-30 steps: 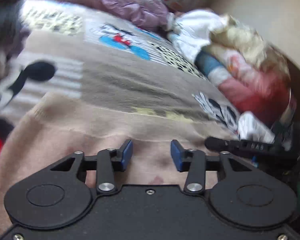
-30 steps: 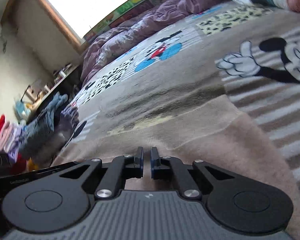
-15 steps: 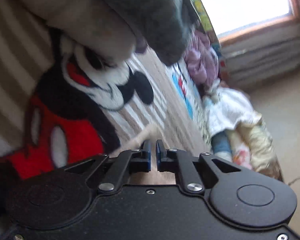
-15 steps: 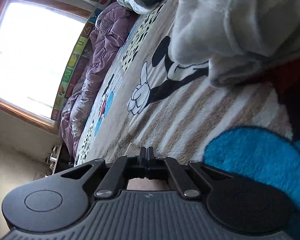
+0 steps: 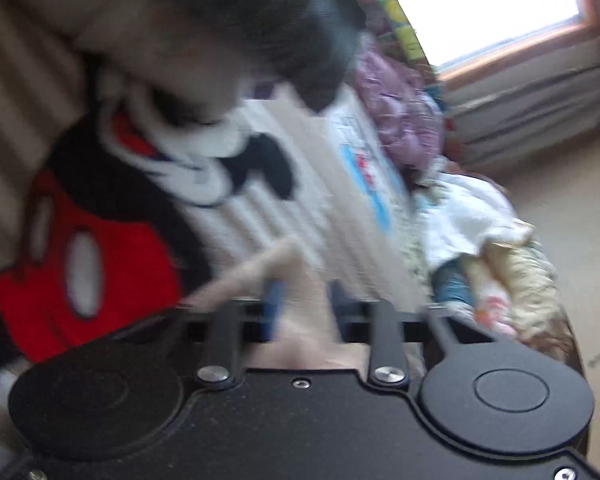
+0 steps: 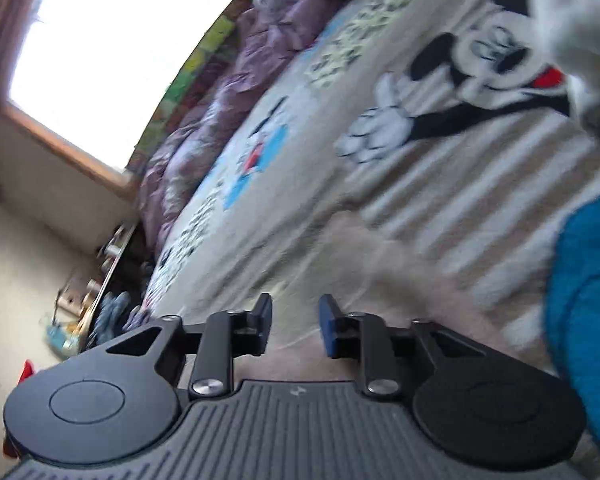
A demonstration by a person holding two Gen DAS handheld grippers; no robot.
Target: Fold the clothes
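beige garment [image 5: 296, 264] sits between parted left tool [image 5: 304, 308] jaws; right tool [image 6: 294, 320] gapes.

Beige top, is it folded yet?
Not yet. No finished fold shows: the beige top lies rumpled on the Mickey blanket. In hand: its cloth sits between the left tool jaws, too blurred to tell if pinched; the right tool is open and empty. Left: folding it, then the clothes pile.

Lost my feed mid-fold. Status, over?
Left gripper jaws apart, beige garment fabric between them. Right gripper open, empty, above same garment. Garment on Mickey Mouse blanket. Blue plush cloth close on right.
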